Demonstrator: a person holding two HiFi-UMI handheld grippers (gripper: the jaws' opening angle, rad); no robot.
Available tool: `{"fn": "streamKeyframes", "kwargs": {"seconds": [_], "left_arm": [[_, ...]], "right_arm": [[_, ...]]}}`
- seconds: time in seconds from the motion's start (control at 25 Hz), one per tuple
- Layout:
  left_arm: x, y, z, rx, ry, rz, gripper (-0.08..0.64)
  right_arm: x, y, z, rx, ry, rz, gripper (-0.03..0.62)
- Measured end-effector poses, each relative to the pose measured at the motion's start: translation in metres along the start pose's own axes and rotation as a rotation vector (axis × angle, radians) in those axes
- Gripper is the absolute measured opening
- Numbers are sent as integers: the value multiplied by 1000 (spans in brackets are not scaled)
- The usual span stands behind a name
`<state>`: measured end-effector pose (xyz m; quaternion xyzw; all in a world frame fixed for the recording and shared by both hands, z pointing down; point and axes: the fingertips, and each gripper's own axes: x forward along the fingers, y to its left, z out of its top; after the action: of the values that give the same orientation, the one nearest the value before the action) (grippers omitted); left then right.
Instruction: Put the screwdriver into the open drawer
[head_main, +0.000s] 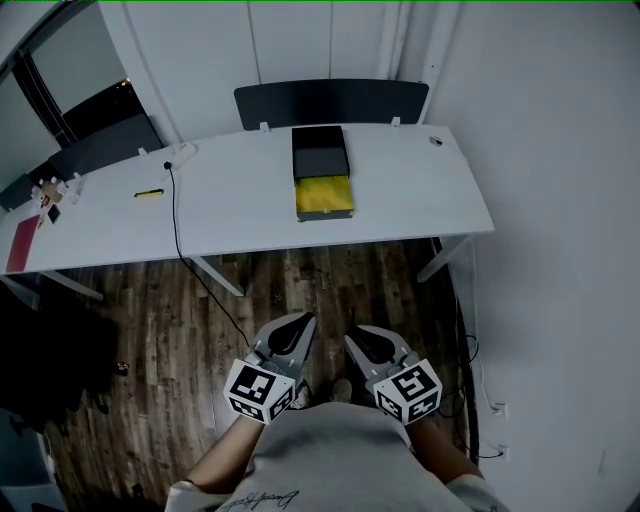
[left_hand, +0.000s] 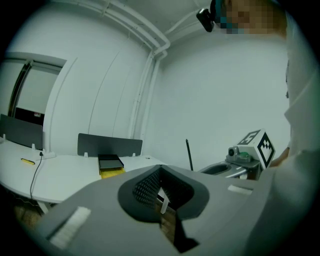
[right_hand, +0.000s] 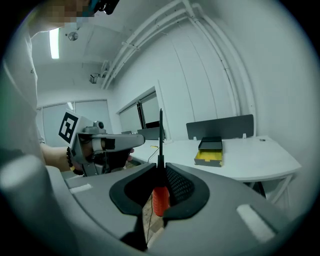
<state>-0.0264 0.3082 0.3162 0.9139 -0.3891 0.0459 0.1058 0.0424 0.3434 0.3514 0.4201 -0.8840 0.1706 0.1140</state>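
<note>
My right gripper (right_hand: 161, 186) is shut on the screwdriver (right_hand: 160, 199), pinching its orange-red handle with the black shaft standing straight up. In the left gripper view that shaft (left_hand: 189, 154) shows as a thin dark rod beside the right gripper (left_hand: 220, 169). My left gripper (left_hand: 160, 172) has its jaw tips together with nothing between them. Both grippers, left (head_main: 297, 328) and right (head_main: 356, 340), are held close to my body over the wooden floor, well short of the white desk (head_main: 240, 200). On the desk stands a black box (head_main: 320, 152) with its yellow drawer (head_main: 323, 197) pulled open toward me.
A dark partition panel (head_main: 330, 102) runs behind the desk. A black cable (head_main: 178, 225) crosses the desk and drops to the floor. A small yellow item (head_main: 148, 193) and a red sheet (head_main: 22, 243) lie at the left. White wall (head_main: 560, 250) closes the right side.
</note>
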Motion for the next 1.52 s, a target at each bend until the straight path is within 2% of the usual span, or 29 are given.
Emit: {"fn": "streamKeyframes", "kwargs": {"seconds": [0.32,0.8,1.16,1.52], "left_arm": [[22,-12,2,-3,-35,36,1],[43,0,0,5,-33,80,0],[76,47,2,-5,-32,91,0],[128,111,7,-26,-16,90,0]], "right_arm": [[-13,-31,13,11,-65,49,74],[2,-55,6,27,-42,63,74],[47,-85,22,30,-49,51,74],[113,-127,41,26,-15,38,74]]}}
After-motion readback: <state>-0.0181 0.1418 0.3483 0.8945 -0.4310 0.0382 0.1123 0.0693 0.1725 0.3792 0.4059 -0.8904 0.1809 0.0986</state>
